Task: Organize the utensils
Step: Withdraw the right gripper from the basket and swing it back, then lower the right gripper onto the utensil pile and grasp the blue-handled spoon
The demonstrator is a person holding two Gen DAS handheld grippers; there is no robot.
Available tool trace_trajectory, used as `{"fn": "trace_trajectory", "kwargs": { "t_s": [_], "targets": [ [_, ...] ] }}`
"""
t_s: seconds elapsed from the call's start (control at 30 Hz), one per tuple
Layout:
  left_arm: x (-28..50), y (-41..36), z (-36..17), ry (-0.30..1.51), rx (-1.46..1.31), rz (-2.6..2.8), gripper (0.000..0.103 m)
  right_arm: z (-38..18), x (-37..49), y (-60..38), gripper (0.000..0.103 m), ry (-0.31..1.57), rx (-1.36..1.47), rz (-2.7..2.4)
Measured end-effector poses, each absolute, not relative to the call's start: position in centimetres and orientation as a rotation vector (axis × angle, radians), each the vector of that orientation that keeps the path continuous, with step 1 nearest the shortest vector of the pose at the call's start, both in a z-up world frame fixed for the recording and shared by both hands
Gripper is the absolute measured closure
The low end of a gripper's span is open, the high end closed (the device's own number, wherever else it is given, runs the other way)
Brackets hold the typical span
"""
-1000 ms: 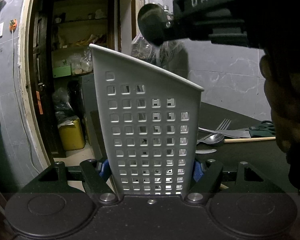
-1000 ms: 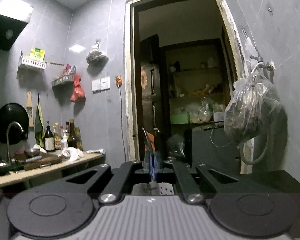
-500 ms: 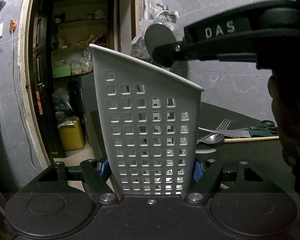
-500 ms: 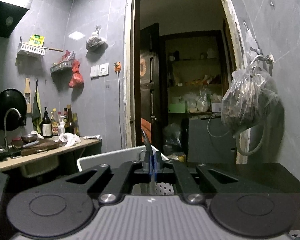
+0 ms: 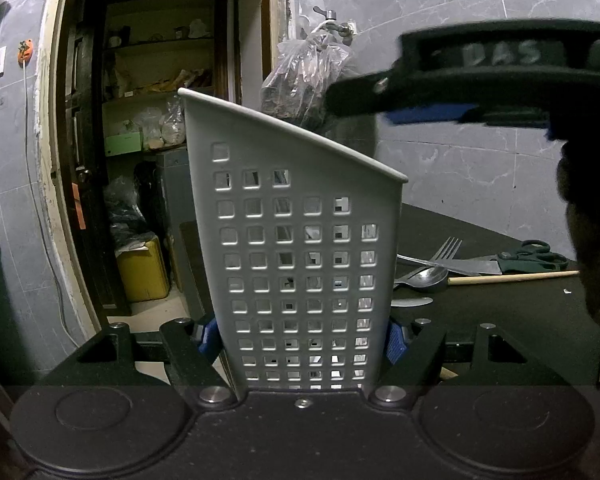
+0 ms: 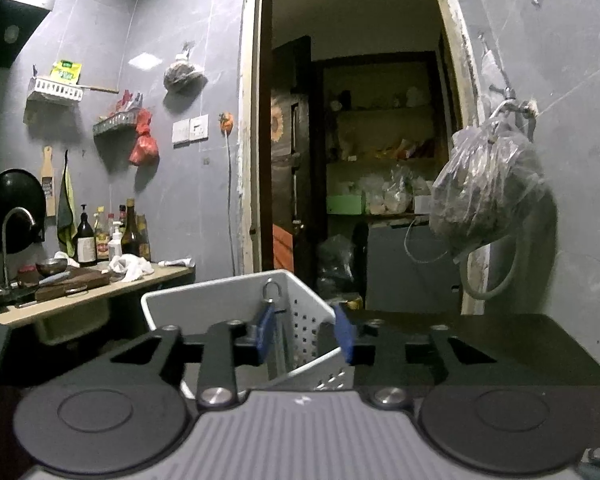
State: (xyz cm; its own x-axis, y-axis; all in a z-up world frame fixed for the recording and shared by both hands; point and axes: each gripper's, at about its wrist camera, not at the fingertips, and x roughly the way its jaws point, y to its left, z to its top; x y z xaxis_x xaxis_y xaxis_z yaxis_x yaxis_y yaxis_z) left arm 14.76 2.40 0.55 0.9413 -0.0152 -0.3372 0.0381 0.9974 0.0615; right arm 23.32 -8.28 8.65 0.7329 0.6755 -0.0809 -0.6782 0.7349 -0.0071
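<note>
A white perforated utensil holder [image 5: 300, 248] stands upright on the dark table, and my left gripper [image 5: 300, 338] is shut on its lower sides with both blue pads. In the right wrist view the holder [image 6: 236, 300] sits just below my right gripper [image 6: 305, 336], whose jaws are opening. A metal utensil with a loop at its handle end [image 6: 271, 291] stands in the holder beside the left pad [image 6: 265, 334], and the pads do not press on it. From the left wrist view the right gripper [image 5: 428, 114] hangs above and to the right of the holder.
On the table right of the holder lie a fork [image 5: 446, 250], a spoon [image 5: 428, 278], scissors [image 5: 532, 258], a wooden stick [image 5: 512, 277] and a knife [image 5: 412, 302]. A plastic bag [image 6: 484, 196] hangs on the wall. An open doorway [image 6: 360, 160] lies behind.
My right gripper has come down over the holder and its jaws have parted, letting go of the utensil, which now stands in the holder. The left gripper and holder have not moved.
</note>
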Motion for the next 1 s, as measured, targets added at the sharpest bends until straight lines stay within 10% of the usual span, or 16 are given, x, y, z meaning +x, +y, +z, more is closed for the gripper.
{"fn": "trace_trajectory", "kwargs": {
  "t_s": [0.37, 1.0],
  "targets": [
    [14.7, 2.5, 0.6, 0.344, 0.067, -0.028, 0.028, 9.1, 23.6, -13.7, 0.001, 0.034, 0.049, 0.549],
    [14.8, 2.5, 0.6, 0.344, 0.066, -0.029, 0.028, 1.2, 32.1, -19.3, 0.0, 0.558, 0.627, 0.366]
  ]
}}
